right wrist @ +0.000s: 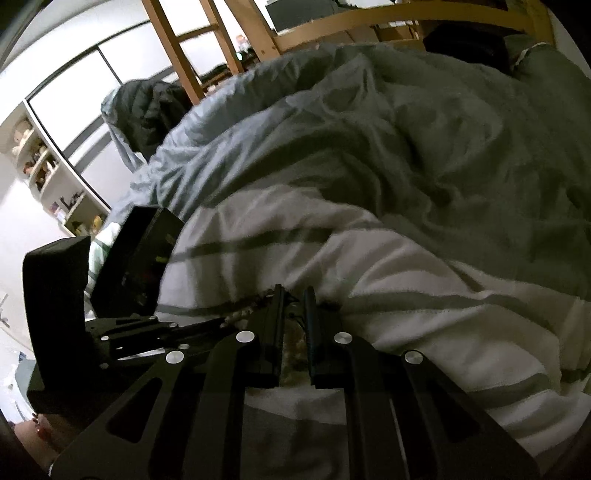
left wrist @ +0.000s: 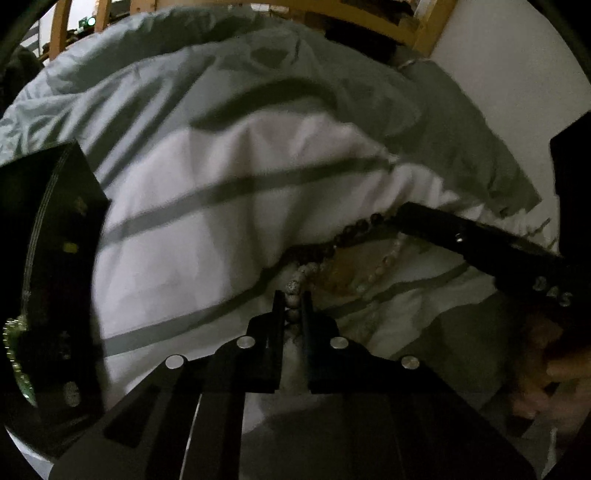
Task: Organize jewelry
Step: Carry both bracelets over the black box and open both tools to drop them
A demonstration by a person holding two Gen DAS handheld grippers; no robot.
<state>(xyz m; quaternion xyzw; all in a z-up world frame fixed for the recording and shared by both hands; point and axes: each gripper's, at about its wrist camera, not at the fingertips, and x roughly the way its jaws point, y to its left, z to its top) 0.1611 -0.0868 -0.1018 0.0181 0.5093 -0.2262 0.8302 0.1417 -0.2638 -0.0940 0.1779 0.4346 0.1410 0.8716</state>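
Observation:
A pile of bead bracelets lies on the white striped duvet (left wrist: 207, 229). My left gripper (left wrist: 293, 301) is shut on a speckled grey bead bracelet (left wrist: 295, 284) at the near end of the pile. A dark brown bead strand (left wrist: 351, 230) and a pale bead strand (left wrist: 388, 258) lie just beyond. My right gripper reaches in from the right in the left wrist view (left wrist: 402, 212) at the dark strand's end. In the right wrist view it (right wrist: 293, 295) stands nearly closed over beads (right wrist: 295, 343); I cannot tell whether it holds any.
A black jewelry box (left wrist: 55, 280) stands open at the left, with a green bead string (left wrist: 14, 354) on its edge; it also shows in the right wrist view (right wrist: 136, 258). A grey crumpled duvet (right wrist: 406, 147) rises behind. A wooden bed frame (right wrist: 332, 26) stands at the back.

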